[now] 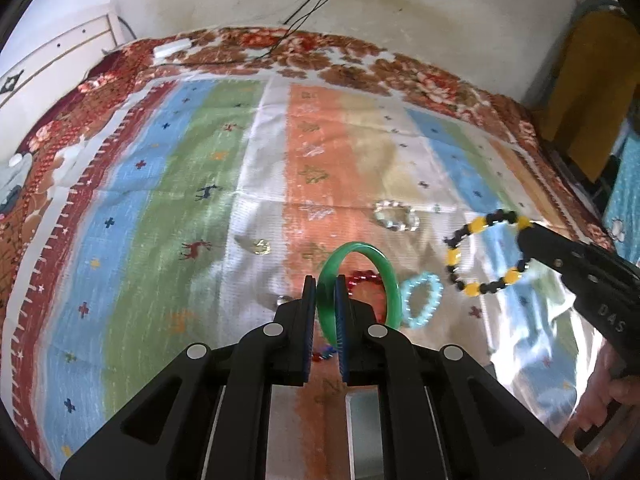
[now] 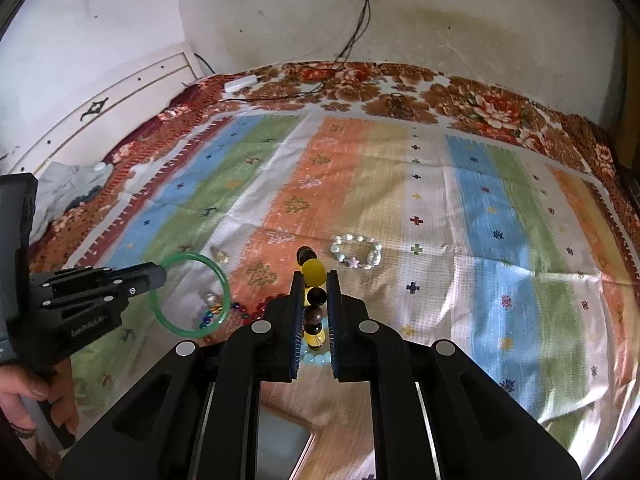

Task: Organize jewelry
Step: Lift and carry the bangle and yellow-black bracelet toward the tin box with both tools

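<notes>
A: What carries it all?

B: A bed covered by a striped cloth point(image 1: 168, 184) in blue, green, white and orange bands, laid over a brown floral blanket point(image 2: 492, 108) that shows along the far edge by the wall. A white box point(image 2: 240, 82) lies near the far left corner, with black cables point(image 2: 356, 28) running down the wall to it.

A: And the grippers?

B: The left gripper point(image 1: 325, 286) is clamped on a green bangle point(image 1: 390, 280), which stands upright between its pads, lifted off the cloth. The right gripper point(image 2: 314, 280) is pinched on a yellow and black bead bracelet point(image 2: 313, 272); in the left view that bracelet hangs as an open loop from the fingertips, above the cloth. A hand point(image 2: 36, 392) grips the left tool's handle.

A: What lies loose on the cloth?

B: All toward the near edge, around the orange band. A pale blue bead bracelet point(image 1: 420, 300) lies just beside the bangle on its right. A white pearly bracelet point(image 2: 356, 254) sits farther from the near edge, on the yellow band. Red beads point(image 1: 366, 278) lie behind the bangle, partly hidden. A small gold trinket point(image 1: 262, 246) rests on the white band, and a tiny silver piece point(image 1: 281, 300) lies near the left fingers; I cannot tell what either is.
</notes>
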Demonstrator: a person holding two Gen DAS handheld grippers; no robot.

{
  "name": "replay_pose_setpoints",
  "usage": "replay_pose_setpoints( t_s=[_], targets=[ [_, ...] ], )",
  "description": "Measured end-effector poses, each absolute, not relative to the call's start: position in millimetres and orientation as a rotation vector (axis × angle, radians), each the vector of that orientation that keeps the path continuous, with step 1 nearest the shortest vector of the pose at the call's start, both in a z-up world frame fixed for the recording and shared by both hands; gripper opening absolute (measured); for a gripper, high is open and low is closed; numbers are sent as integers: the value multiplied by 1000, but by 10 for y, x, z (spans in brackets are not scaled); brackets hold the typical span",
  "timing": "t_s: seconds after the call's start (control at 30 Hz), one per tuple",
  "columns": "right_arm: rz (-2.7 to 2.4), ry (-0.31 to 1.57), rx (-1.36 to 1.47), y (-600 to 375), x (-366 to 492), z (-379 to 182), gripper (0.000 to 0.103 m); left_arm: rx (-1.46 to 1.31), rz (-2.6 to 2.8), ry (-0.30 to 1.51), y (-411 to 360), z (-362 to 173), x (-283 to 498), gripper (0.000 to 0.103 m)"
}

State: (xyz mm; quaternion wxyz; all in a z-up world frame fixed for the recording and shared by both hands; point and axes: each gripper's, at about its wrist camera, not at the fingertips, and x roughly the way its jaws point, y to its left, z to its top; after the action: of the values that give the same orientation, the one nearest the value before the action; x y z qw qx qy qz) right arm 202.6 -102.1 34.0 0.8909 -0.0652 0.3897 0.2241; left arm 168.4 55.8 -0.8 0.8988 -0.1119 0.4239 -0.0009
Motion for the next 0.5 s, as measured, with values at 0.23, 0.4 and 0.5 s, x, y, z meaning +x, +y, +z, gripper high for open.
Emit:
replay_pose_setpoints(
  t_s=[0.23, 0.4, 0.5],
  targets=[
    [496, 804, -137, -1008, 1835, 438, 12, -199, -32, 843, 398, 104, 1478, 9],
    [516, 796, -143, -987, 1690, 525, 12, -187, -55, 821, 311, 199, 1350, 9],
    [518, 793, -143, -978, 1610, 572, 12, -183, -65, 808, 286, 265, 1278, 9]
  ],
)
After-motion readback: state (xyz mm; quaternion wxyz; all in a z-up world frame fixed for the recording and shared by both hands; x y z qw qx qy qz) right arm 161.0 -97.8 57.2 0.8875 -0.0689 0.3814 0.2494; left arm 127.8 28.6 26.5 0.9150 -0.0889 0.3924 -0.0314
